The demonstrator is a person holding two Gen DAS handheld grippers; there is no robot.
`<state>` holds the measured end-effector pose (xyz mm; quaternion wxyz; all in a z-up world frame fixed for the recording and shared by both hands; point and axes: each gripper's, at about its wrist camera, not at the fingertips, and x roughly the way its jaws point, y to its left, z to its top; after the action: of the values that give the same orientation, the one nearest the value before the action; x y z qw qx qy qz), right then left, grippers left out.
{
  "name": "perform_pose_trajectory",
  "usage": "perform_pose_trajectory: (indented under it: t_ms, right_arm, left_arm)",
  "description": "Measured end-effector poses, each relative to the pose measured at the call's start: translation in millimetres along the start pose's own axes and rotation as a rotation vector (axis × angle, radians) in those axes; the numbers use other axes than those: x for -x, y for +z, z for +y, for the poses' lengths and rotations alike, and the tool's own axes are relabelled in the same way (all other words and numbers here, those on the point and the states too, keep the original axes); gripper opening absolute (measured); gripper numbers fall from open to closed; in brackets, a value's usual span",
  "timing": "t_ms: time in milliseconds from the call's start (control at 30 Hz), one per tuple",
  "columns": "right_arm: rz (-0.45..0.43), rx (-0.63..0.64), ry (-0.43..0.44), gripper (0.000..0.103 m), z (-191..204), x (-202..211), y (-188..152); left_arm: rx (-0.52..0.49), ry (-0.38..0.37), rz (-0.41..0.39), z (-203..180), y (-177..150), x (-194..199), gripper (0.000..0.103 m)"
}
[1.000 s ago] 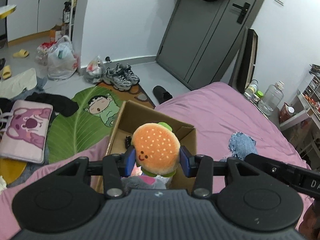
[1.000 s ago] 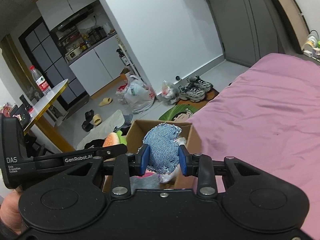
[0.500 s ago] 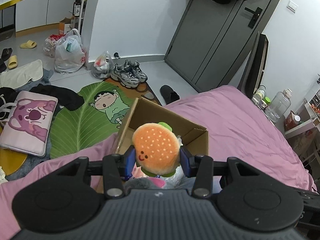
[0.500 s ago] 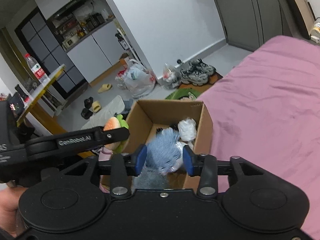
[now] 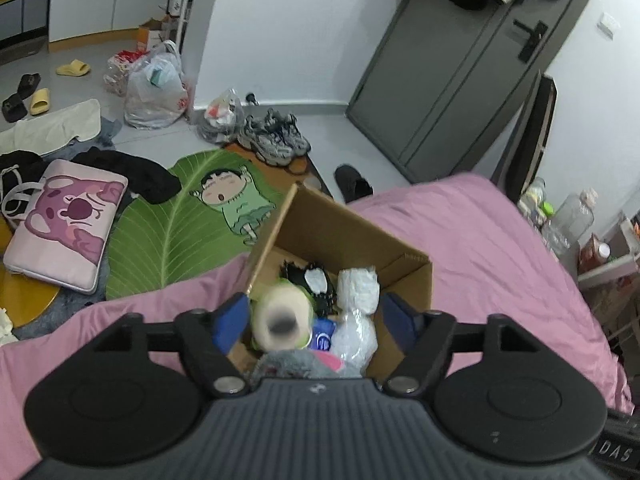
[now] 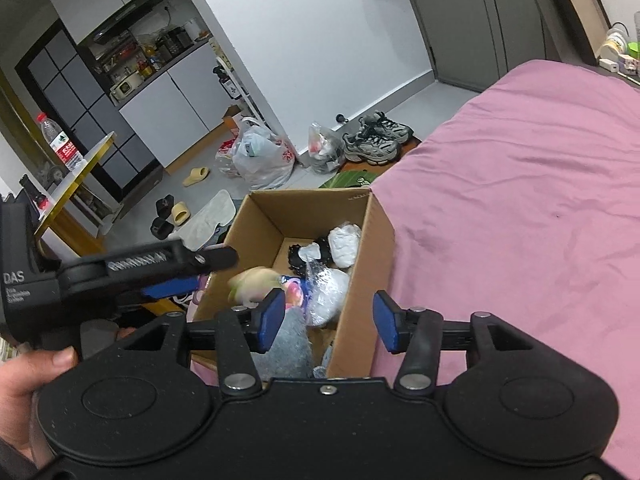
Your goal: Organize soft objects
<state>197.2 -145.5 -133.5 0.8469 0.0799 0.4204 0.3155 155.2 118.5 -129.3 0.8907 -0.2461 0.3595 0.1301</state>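
An open cardboard box stands on the pink bed and holds several soft things: a white bundle, a black-and-white item, a grey plush. My left gripper is open above the box; the burger plush, blurred, is falling free between its fingers, underside up. My right gripper is open and empty over the box's near right corner. The burger plush shows there too, blurred, dropping inside. The left gripper shows at the box's left side.
The pink bed spreads to the right. On the floor beyond the box lie a green leaf mat, a pink bag, sneakers and plastic bags. A grey door stands at the back.
Both grippers have opened. The burger plush has left the left gripper and is dropping into the box. The blue denim piece has left the right gripper.
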Motion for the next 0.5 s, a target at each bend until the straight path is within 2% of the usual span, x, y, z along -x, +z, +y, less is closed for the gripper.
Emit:
perform_pose_trajectory:
  t_ms: [333,500]
  right_arm:
    - [-0.033,-0.003,-0.012,0.054,-1,27,8]
    - [-0.056,0.004,-0.007,0.06,0,42,13]
  left_arm:
    - [0.004,0.017,-0.046,4,10,43,0.076]
    - [-0.048,0.035,-0.051,2,5,64,0.085]
